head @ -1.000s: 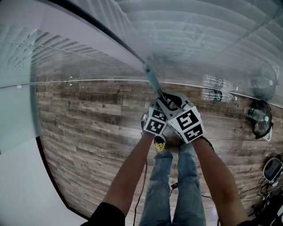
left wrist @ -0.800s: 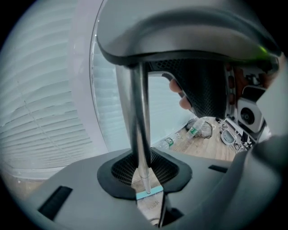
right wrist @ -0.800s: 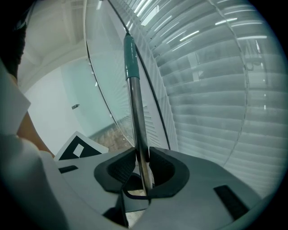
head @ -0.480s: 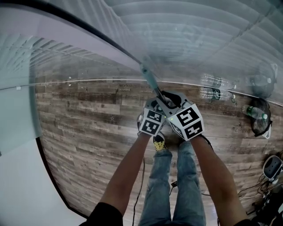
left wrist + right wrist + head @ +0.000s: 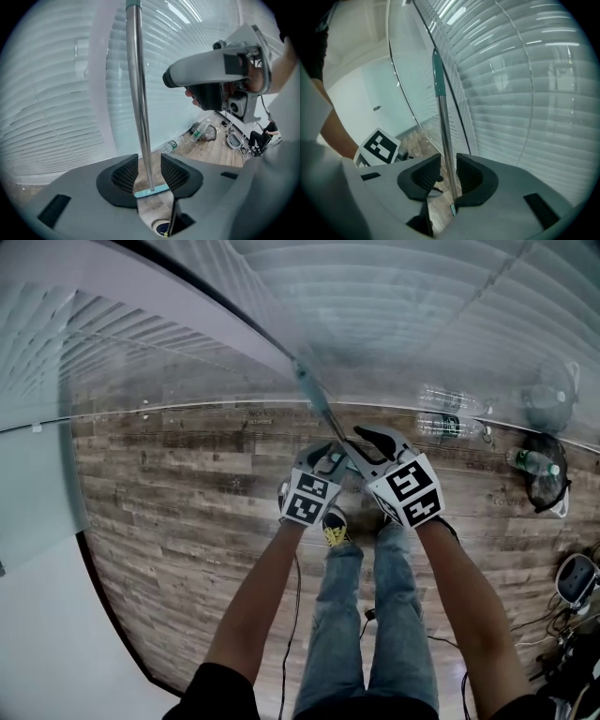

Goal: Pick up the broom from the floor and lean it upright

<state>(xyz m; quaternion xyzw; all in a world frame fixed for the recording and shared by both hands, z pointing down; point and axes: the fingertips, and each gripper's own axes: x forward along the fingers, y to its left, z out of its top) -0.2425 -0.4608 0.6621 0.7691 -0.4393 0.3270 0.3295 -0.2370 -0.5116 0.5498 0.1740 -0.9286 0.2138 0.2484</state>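
Note:
The broom stands nearly upright, its metal handle (image 5: 322, 412) with a teal grip (image 5: 304, 377) leaning on the glass wall with blinds. My left gripper (image 5: 328, 458) has the handle (image 5: 139, 98) between its pads, with a gap on each side, and the jaws are opening. Below them the teal broom head (image 5: 151, 191) rests on the wood floor. My right gripper (image 5: 367, 442) sits a little higher, also around the handle (image 5: 445, 133), and its jaws are opening too, with only a thin gap at the pads. The right gripper (image 5: 220, 79) shows in the left gripper view.
Plastic bottles (image 5: 448, 424) lie on the floor by the wall, right of the broom. A dark bag (image 5: 549, 486) and cables with a small device (image 5: 574, 579) sit at the far right. The person's legs and a shoe (image 5: 335, 530) are just below the grippers.
Both grippers' jaws have widened off the handle and both hands have drawn slightly back and up. The broom stays leaning on the glass.

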